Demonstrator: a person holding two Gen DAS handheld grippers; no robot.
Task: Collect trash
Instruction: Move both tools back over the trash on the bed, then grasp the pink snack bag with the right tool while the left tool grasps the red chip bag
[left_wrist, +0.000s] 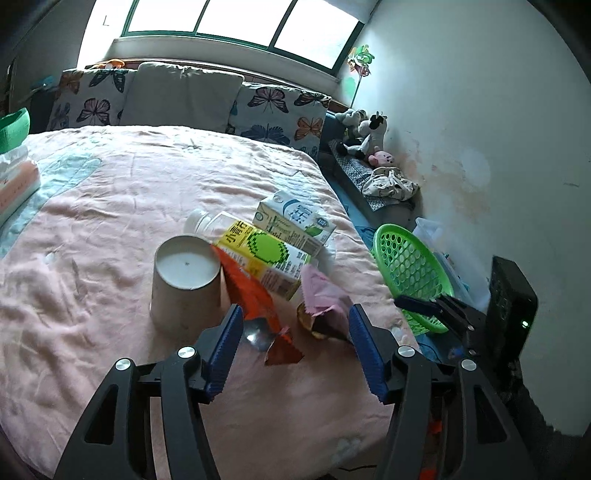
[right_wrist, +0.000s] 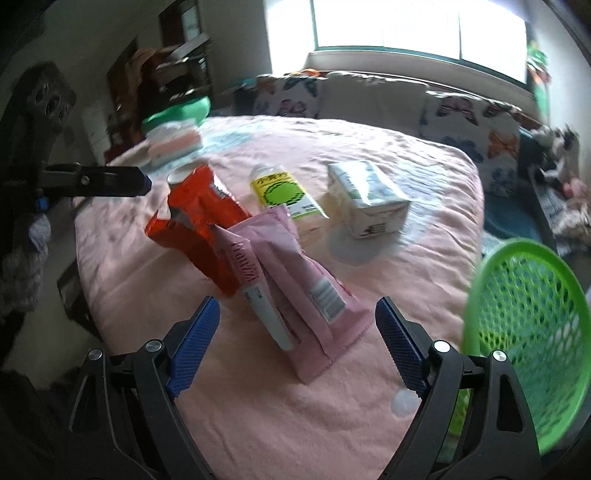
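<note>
Trash lies on a pink bedsheet (left_wrist: 110, 221). In the left wrist view there are a paper cup (left_wrist: 184, 280), an orange wrapper (left_wrist: 251, 295), a yellow-green labelled bottle (left_wrist: 262, 254), a milk carton (left_wrist: 295, 221) and a pink wrapper (left_wrist: 325, 295). My left gripper (left_wrist: 295, 317) is open; the orange wrapper's end lies between its fingers, untouched. In the right wrist view my right gripper (right_wrist: 298, 306) stands open around the pink wrapper (right_wrist: 295, 291) without pressing it. Behind it are the orange wrapper (right_wrist: 199, 221), bottle (right_wrist: 280, 188) and carton (right_wrist: 369, 199).
A green perforated basket (left_wrist: 410, 273) (right_wrist: 524, 314) sits off the bed's right edge, beside a black box (left_wrist: 513, 295) and the wall. Butterfly pillows (left_wrist: 280, 110) line the headboard. A folded stack (right_wrist: 173, 144) rests at the bed's far left. Plush toys (left_wrist: 365, 136) sit in the corner.
</note>
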